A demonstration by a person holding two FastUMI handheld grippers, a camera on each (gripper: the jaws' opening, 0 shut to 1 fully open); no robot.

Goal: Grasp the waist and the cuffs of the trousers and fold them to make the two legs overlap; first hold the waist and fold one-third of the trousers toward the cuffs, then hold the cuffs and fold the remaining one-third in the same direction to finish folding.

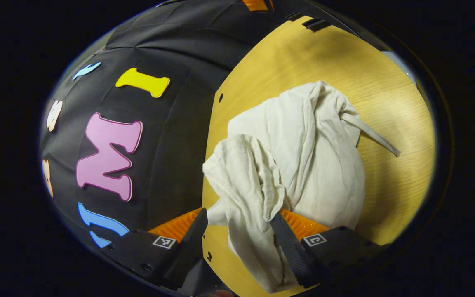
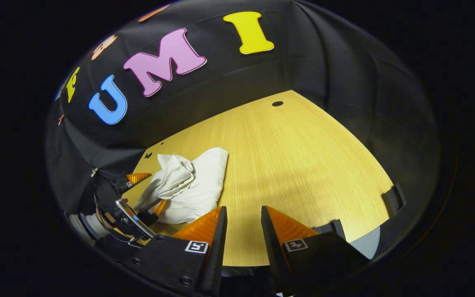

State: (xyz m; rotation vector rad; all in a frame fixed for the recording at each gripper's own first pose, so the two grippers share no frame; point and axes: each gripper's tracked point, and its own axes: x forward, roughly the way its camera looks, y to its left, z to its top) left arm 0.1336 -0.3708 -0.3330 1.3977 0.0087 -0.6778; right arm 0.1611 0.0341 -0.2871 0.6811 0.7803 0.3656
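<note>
Cream cloth, soft and crumpled: in the left gripper view we see the trousers (image 1: 299,165) bunched in a heap on the wooden table (image 1: 390,103), near the table's edge by the booth wall. A drawstring (image 1: 371,134) trails off the far side of the heap. Our left gripper (image 1: 239,231) has its jaws parted widely with a hanging fold of the trousers draped between them; we cannot tell whether both fingers press on it. We judge the step in hand to be finding the waist and spreading the garment flat, so we should lift slowly, let the cloth unroll under its own weight, and follow the drawstring to the waistband rather than tug at a random fold.

In the right gripper view, our right gripper (image 2: 243,222) hovers over bare table, well apart from the trousers (image 2: 192,185), jaws moderately open and holding nothing. The left gripper (image 2: 149,194) sits at the heap's near edge. We should bring the right one across to take a second corner.

We count one pair of trousers, one drawstring end, two grippers, one table.
</note>
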